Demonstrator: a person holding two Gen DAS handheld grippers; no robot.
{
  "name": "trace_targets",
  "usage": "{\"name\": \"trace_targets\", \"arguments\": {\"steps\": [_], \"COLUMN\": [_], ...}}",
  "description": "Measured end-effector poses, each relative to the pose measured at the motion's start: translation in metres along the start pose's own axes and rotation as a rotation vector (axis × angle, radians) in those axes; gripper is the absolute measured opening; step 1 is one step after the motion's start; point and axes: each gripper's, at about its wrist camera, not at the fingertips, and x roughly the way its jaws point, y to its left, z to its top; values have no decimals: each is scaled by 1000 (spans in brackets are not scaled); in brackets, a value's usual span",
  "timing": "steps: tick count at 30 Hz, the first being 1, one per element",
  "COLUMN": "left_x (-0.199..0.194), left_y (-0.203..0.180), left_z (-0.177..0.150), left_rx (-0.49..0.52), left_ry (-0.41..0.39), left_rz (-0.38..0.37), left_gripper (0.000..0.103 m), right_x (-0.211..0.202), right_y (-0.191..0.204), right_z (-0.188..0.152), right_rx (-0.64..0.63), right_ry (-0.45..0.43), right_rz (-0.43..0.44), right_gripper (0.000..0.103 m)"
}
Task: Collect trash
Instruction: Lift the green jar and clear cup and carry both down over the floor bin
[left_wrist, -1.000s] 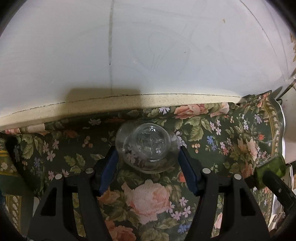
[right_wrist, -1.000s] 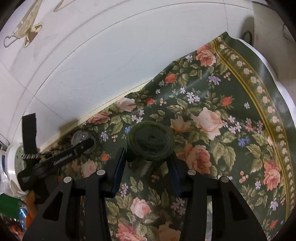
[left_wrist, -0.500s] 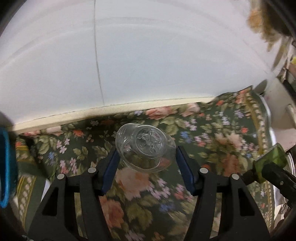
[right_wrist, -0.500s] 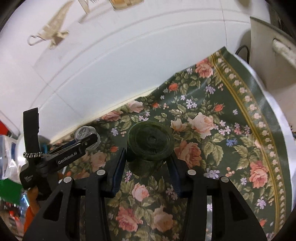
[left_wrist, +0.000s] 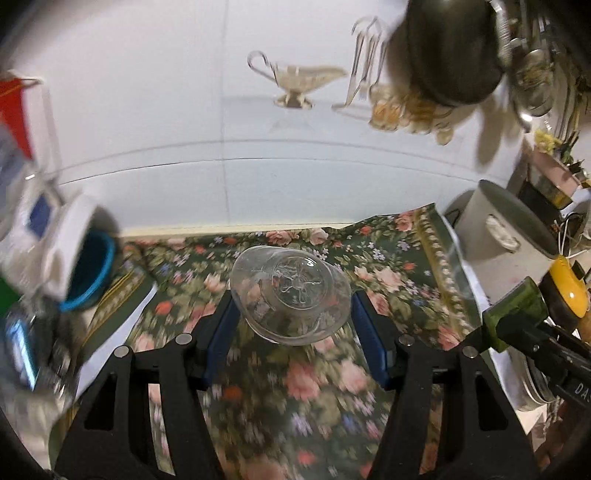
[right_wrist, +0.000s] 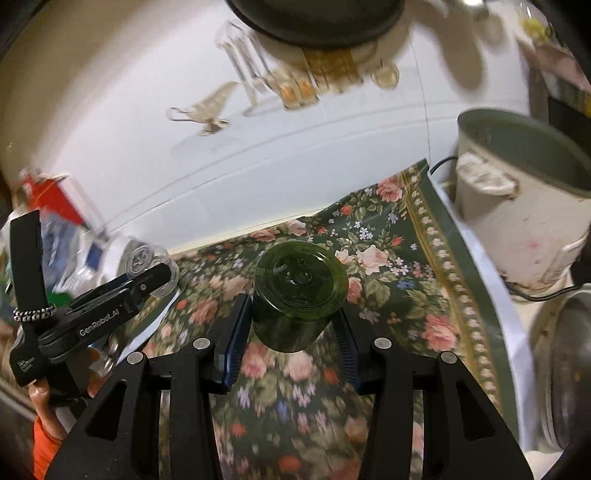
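Left gripper (left_wrist: 291, 314) clamps a clear glass (left_wrist: 290, 297); right gripper (right_wrist: 293, 317) clamps a green glass (right_wrist: 299, 297), both above the floral cloth (right_wrist: 399, 288).

This is a home kitchen. A floral tablecloth (left_wrist: 388, 280) covers a counter against a white tiled wall (left_wrist: 147, 110) whose tiles carry printed pictures of a gravy boat (left_wrist: 299, 79) and cutlery. A dark pan (left_wrist: 450, 48) hangs above, and a worn cream pot (right_wrist: 517, 206) with handles stands beside the cloth.
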Motion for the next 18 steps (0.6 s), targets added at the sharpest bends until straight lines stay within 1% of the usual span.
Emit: {"name": "trace_targets", "arguments": {"steps": [5, 11, 14, 18], "left_x": [-67, -134, -158, -180], "left_y": [-8, -10, -9, -4], "left_z": [-34, -69, -88, -116], "left_rx": [-56, -61, -42, -24], "left_ry": [-38, -73, -78, -75], "left_rz": [14, 30, 39, 22], "left_gripper": [61, 61, 61, 61], "right_x": [-50, -93, -110, -132], "right_y": [8, 27, 37, 50], "right_z": [-19, -46, -62, -88], "right_rx": [-81, -121, -119, -109], "right_ry": [-24, -48, -53, -63], "right_rz": [17, 48, 59, 54], "right_gripper": [41, 41, 41, 41]}}
